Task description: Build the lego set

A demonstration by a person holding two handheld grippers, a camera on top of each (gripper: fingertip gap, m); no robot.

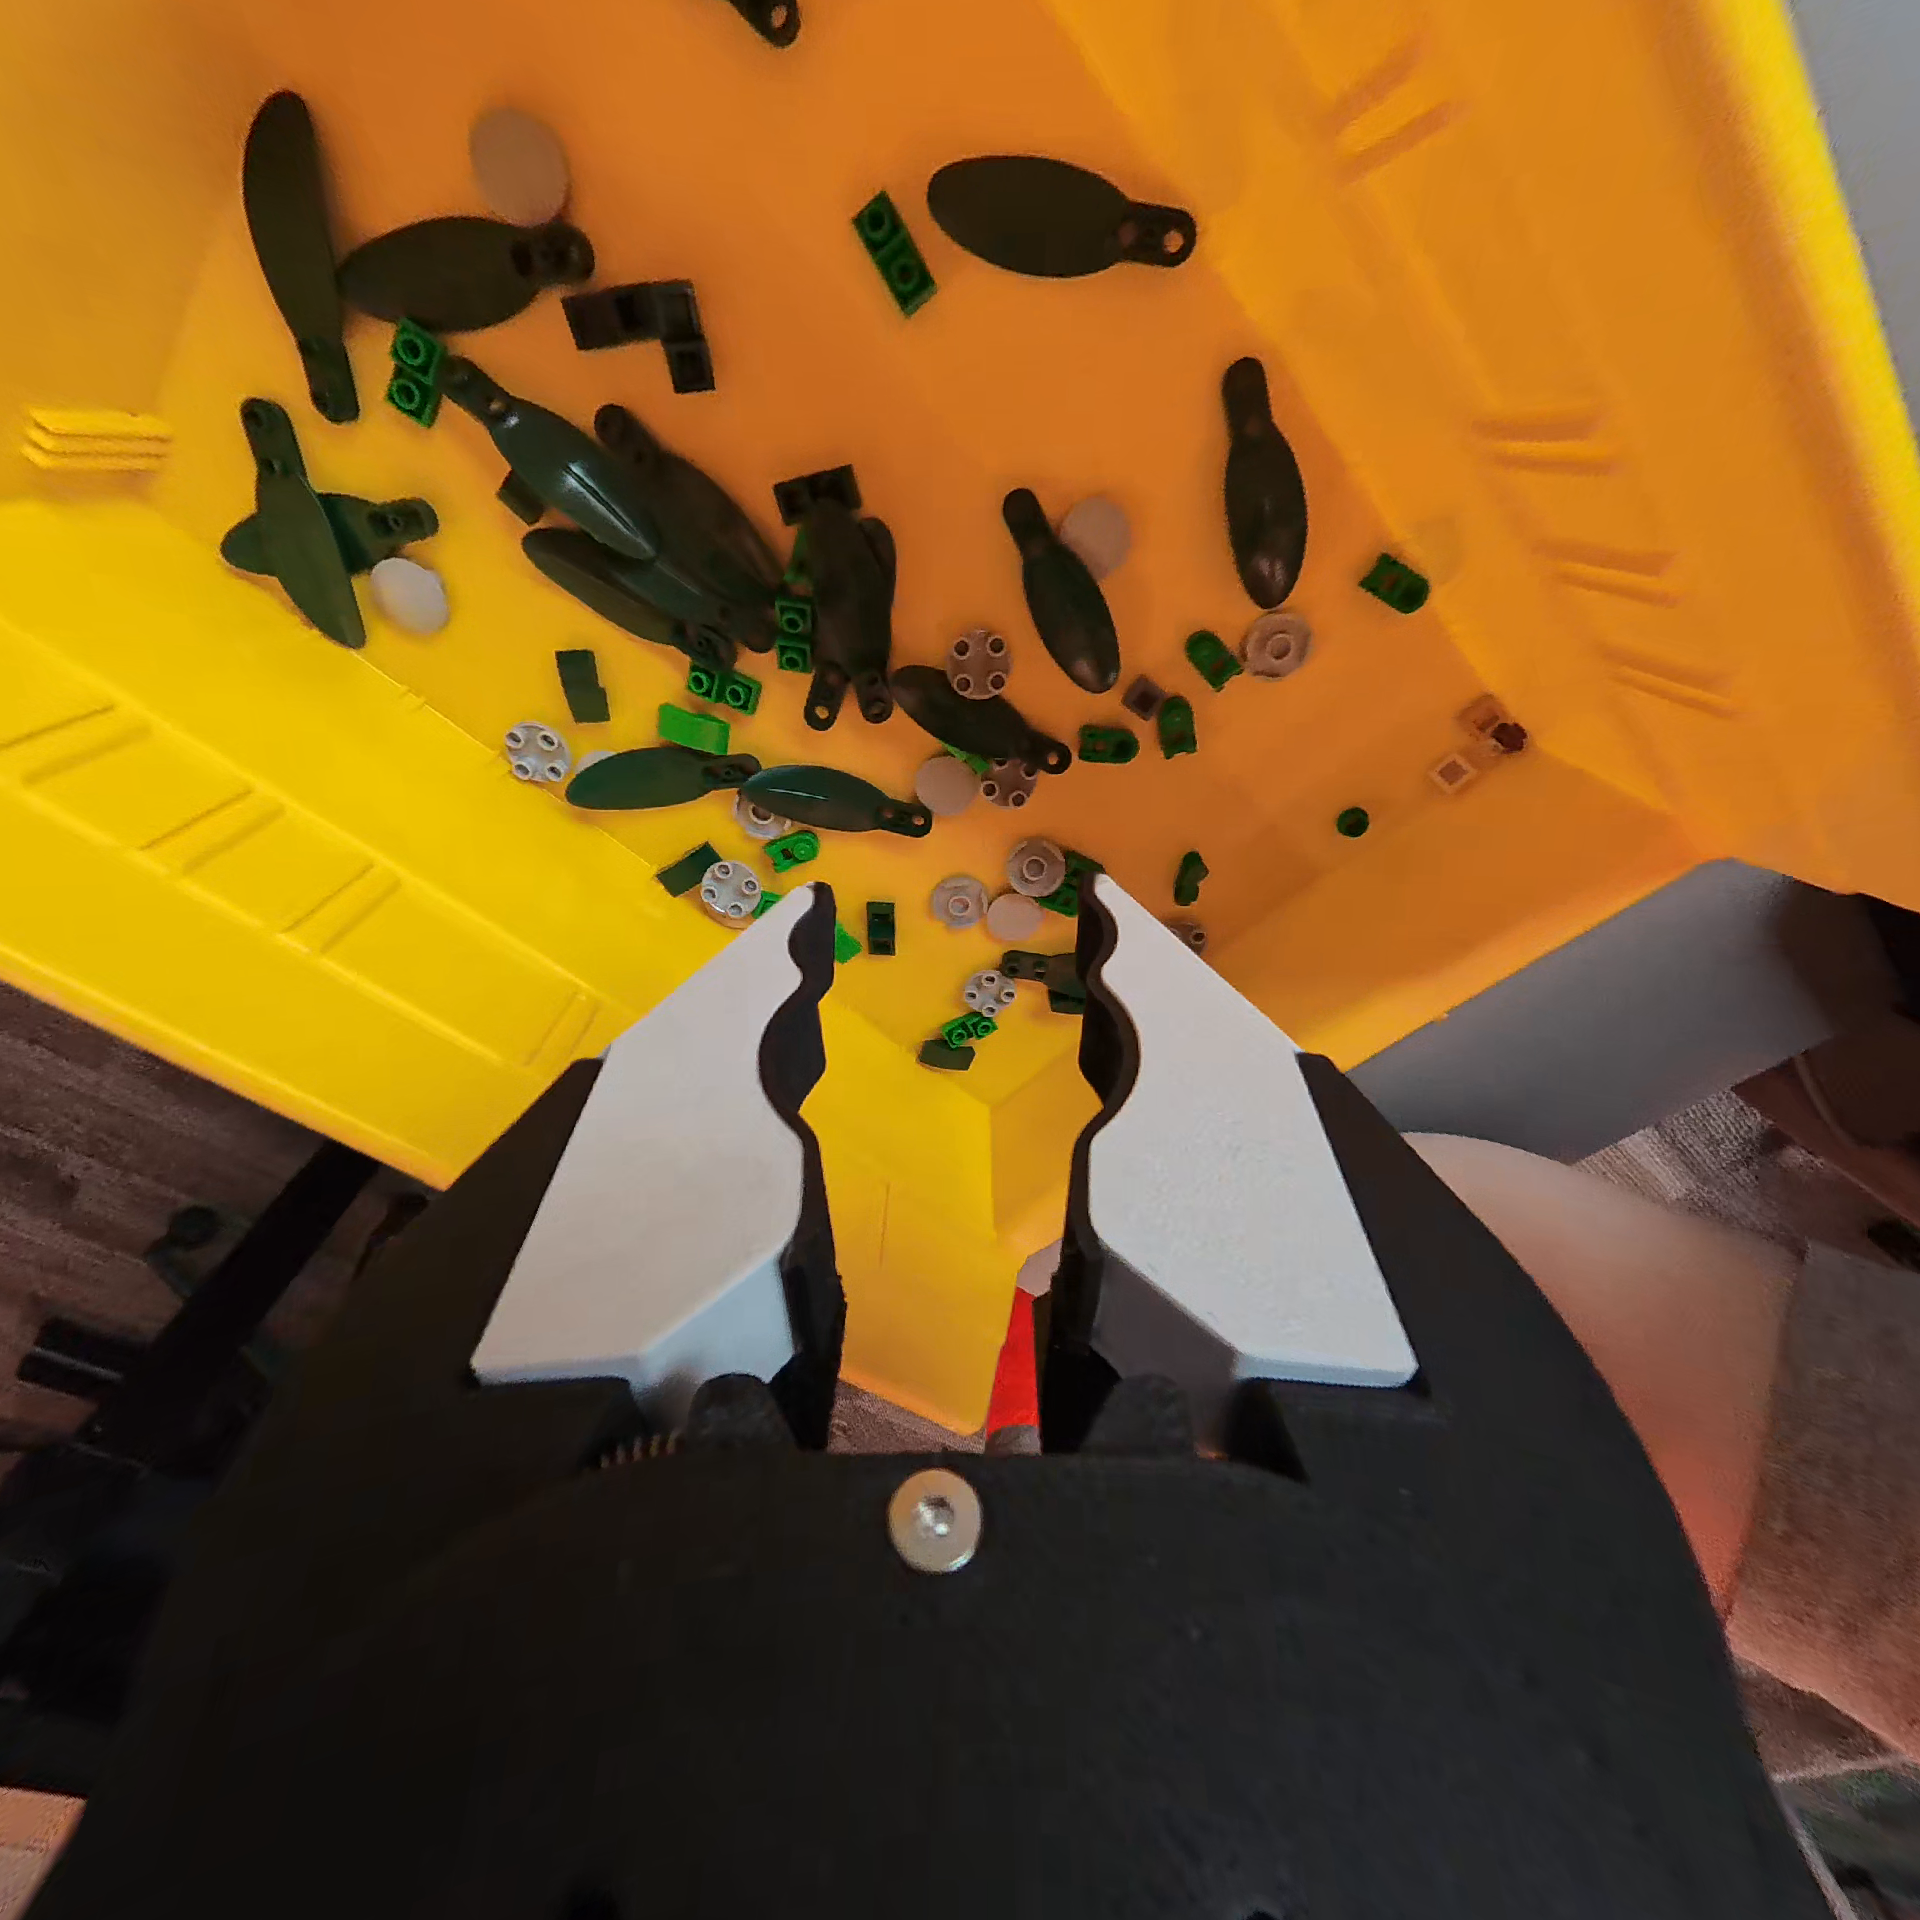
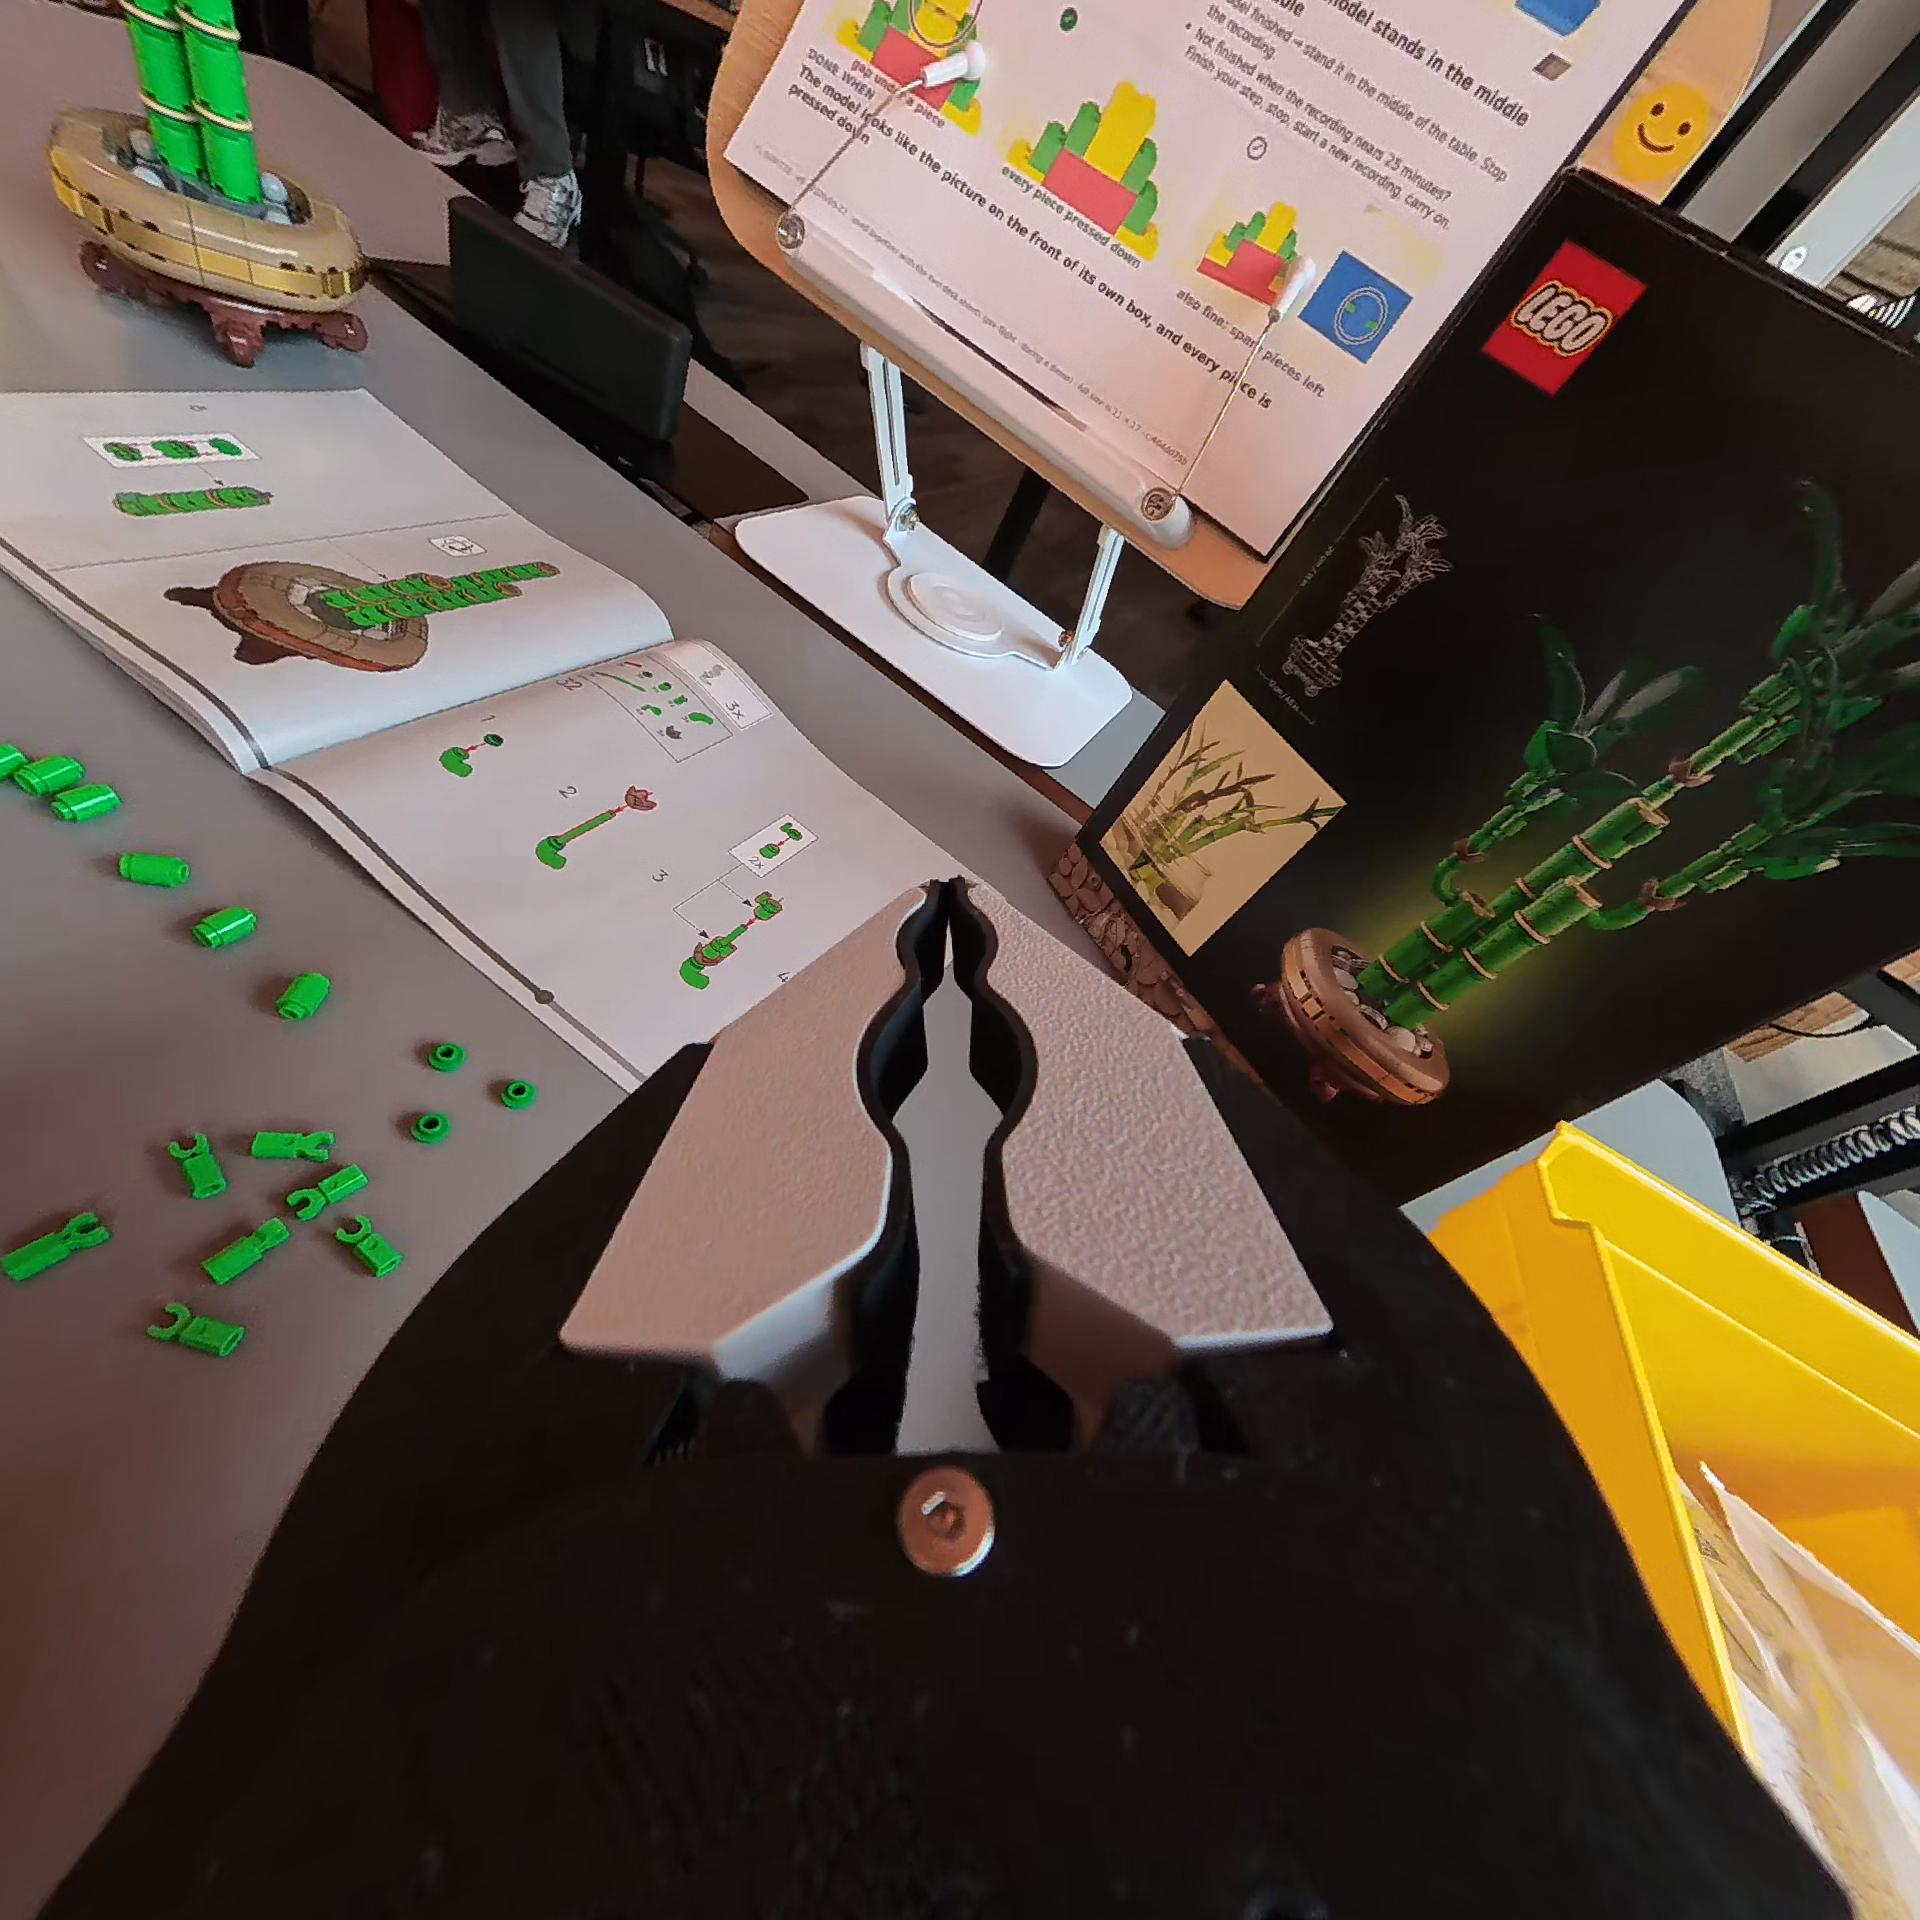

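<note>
My left gripper [image 1: 956, 904] is open and empty, its tips at the near corner of a yellow bin [image 1: 1455, 436]. The bin holds many loose pieces: dark green leaves [image 1: 1049, 213], bright green small plates [image 1: 894, 255], grey round plates [image 1: 979, 660]. My right gripper [image 2: 951, 885] is shut with nothing seen between its tips, above the grey table [image 2: 125, 1507] over the edge of the open instruction booklet [image 2: 468, 727]. Loose bright green pieces [image 2: 281, 1236] lie on the table at the left. The partly built model [image 2: 203, 208], green stalks in a tan pot, stands far left.
The black set box [image 2: 1558, 675] stands upright at the right. A white stand holding a printed sheet [image 2: 1091, 187] is behind the booklet. Part of a yellow bin [image 2: 1714, 1382] with a plastic bag shows at lower right. A person's legs are beyond the table. Across from one pair of fingers to the other is roughly 65 centimeters. To reach the partly built model [image 2: 203, 208] in a straight line is about 30 centimeters for my left fingers, about 45 centimeters for my right.
</note>
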